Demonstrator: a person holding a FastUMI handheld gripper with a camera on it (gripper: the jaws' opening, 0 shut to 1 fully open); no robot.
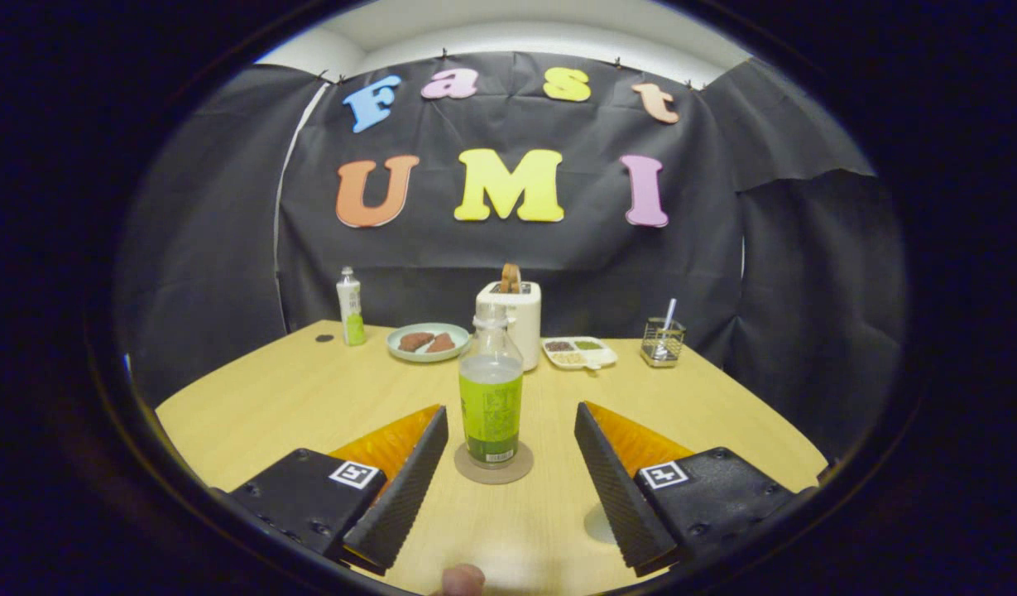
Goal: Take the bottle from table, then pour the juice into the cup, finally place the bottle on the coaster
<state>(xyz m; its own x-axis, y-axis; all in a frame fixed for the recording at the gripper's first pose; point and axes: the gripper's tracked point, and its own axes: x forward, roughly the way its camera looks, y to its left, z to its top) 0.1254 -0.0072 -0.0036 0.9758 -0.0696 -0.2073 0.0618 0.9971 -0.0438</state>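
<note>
A clear bottle (491,389) with a green label and green juice stands upright on a round brown coaster (518,473) on the wooden table (309,397). My gripper (510,410) is open, with one finger on each side of the bottle and a gap to it on both sides. The bottle sits level with the fingertips, in the space between them. A pale round shape (597,523), perhaps the cup's rim, shows beside the right finger, mostly hidden by it.
Along the table's far edge stand a white and green bottle (350,306), a plate (428,341) with brown food, a white toaster (515,319) with toast, a divided snack tray (578,352) and a wire holder (663,341). A person's fingertip (462,579) shows nearest me.
</note>
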